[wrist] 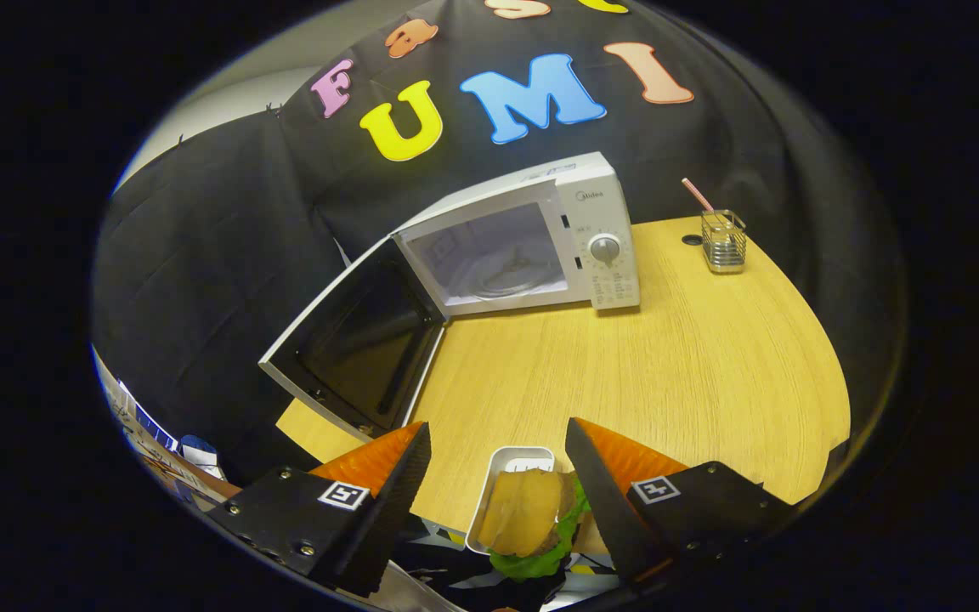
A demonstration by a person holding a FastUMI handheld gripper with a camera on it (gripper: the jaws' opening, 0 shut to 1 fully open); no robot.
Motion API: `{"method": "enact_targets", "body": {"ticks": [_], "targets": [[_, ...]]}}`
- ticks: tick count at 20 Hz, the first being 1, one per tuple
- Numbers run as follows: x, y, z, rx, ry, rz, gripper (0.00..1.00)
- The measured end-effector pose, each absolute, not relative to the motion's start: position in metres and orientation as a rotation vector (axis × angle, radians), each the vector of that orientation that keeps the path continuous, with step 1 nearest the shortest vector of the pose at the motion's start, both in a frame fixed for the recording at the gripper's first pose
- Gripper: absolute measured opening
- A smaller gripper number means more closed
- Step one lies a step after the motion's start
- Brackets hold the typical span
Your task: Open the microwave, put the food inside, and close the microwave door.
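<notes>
One sandwich [532, 510] between spread hand-held gripper [498, 450] fingers

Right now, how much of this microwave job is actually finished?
Opening looks done: the white microwave on the wooden table has its door swung wide. In hand: the open tongs straddle the white tray of sandwich and lettuce without pressing it. Left: placing the food inside and closing the door.

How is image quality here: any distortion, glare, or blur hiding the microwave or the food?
Gripper view: strong fisheye bending of the table edge; microwave sharp, its open door dark and without glare; the food tray between the open gripper's fingers is slightly soft and dim.
</notes>
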State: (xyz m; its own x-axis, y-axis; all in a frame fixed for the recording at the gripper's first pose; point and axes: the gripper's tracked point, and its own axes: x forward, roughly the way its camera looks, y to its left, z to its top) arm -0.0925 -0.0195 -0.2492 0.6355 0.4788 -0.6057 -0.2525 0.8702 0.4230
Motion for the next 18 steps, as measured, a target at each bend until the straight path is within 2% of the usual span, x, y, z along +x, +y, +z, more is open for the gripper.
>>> {"method": "enact_targets", "body": {"ticks": [15,17,18], "targets": [[-0.126,-0.035,-0.328,0.421,1.067,0.476,0.96],[-0.129,-0.034,-0.333,0.419,1.092,0.479,0.83],[-0.127,-0.032,-0.331,0.436,1.093,0.484,0.71]]}}
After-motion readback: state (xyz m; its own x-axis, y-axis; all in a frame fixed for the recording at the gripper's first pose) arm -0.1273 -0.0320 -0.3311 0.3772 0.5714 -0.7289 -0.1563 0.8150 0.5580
